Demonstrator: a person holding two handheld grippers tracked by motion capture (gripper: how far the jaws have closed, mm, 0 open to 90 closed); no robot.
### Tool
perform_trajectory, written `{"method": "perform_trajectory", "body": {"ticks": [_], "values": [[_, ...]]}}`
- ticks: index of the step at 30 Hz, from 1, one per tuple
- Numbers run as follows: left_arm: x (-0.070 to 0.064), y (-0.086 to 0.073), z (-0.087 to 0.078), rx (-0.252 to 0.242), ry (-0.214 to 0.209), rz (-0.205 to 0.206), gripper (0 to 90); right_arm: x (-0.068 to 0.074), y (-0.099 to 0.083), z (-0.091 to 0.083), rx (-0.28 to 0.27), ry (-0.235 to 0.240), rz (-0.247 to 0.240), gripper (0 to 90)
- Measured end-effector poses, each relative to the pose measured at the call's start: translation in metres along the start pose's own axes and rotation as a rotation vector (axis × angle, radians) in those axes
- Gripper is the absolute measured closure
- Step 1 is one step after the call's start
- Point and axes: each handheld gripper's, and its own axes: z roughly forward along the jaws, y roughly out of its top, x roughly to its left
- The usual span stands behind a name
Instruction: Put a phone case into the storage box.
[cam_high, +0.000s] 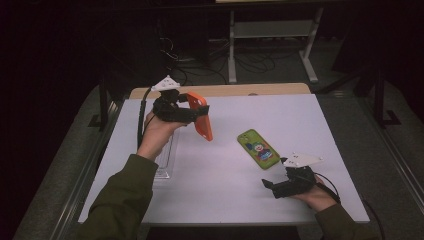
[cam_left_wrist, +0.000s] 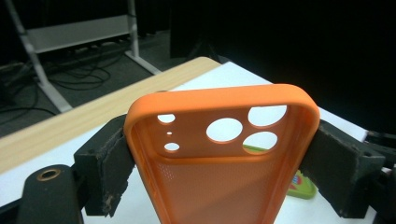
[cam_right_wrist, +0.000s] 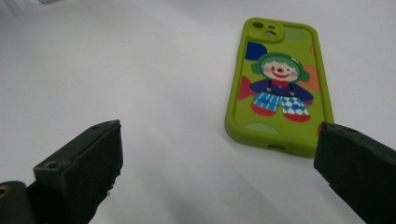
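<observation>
The left tool (cam_high: 192, 116) is lifted above the white worktop (cam_high: 220, 175), clamped on the two long edges of an orange case (cam_high: 201, 116) that hangs tilted. The right tool (cam_high: 272, 186) rests low near the worktop's front, jaws wide apart, near a green case (cam_high: 258, 148) lying flat.

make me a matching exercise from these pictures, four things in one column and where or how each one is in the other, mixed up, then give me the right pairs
1. orange phone case
2. green clown phone case
3. left gripper
4. right gripper

A. lying flat on the white table
B. jaws open, holding nothing
C. held up above the table
D. jaws clamped on a case's two sides

Pairs: 1-C, 2-A, 3-D, 4-B
</observation>
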Motion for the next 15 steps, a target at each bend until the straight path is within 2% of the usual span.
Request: {"method": "perform_trajectory", "body": {"ticks": [7, 8, 9, 10, 11, 15], "values": [[0.016, 0.009, -0.008, 0.004, 0.052, 0.008, 15.9, 0.001, 0.0, 0.0, 0.006, 0.003, -0.001, 0.9], [0.022, 0.011, -0.011, 0.008, 0.076, 0.01, 15.9, 0.001, 0.0, 0.001, 0.01, 0.003, -0.015, 0.9], [0.022, 0.011, -0.011, 0.008, 0.076, 0.01, 15.9, 0.001, 0.0, 0.001, 0.01, 0.003, -0.015, 0.9], [0.029, 0.011, -0.014, 0.011, 0.103, 0.007, 15.9, 0.001, -0.001, 0.001, 0.012, 0.003, -0.018, 0.9], [0.029, 0.011, -0.014, 0.011, 0.103, 0.007, 15.8, 0.001, -0.001, 0.001, 0.012, 0.003, -0.018, 0.9], [0.042, 0.013, -0.019, 0.01, 0.149, -0.008, 15.8, 0.002, 0.0, 0.002, 0.006, 0.005, -0.021, 0.9]]}}
